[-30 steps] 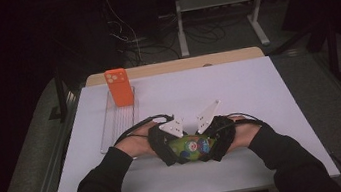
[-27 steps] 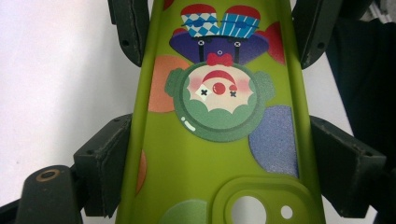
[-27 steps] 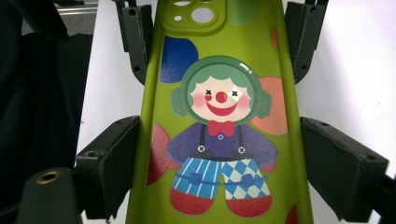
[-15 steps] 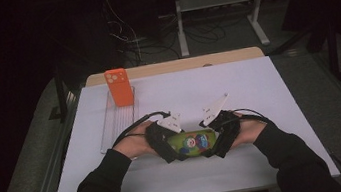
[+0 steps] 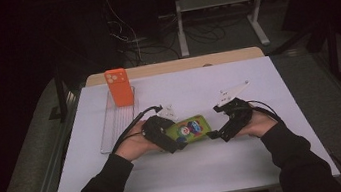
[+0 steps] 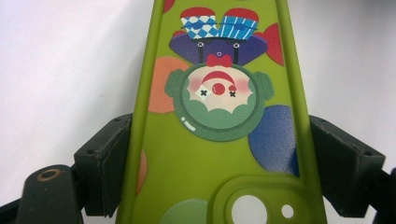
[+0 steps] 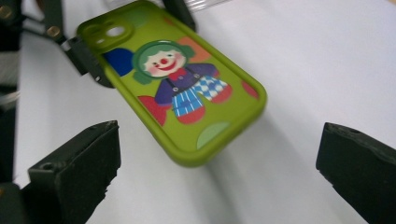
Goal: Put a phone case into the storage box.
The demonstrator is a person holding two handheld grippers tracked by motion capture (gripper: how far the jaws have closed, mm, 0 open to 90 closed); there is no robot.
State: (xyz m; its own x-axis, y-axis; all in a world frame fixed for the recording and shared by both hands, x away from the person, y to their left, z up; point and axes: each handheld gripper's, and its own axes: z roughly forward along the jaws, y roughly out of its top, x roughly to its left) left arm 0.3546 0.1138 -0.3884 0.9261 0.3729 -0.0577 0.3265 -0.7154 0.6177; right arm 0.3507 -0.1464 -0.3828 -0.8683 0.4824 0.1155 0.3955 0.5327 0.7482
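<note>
Green phone case [image 5: 191, 128] with a clown print is held near the middle of the white table [image 5: 269, 163], clamped across its camera-hole end by the left gripper [image 6: 219, 186], whose pads are pressed on both long edges. Right gripper [image 7: 219, 172] is seen just off the case's other end, its jaws having just been opening (now spread wide, nothing between them). Orange phone case [image 5: 120, 87] is stood upright in a clear tray [image 5: 108, 135] farther back, well apart.

Green clown-printed phone case [image 5: 191, 128], lifted, level.
</note>
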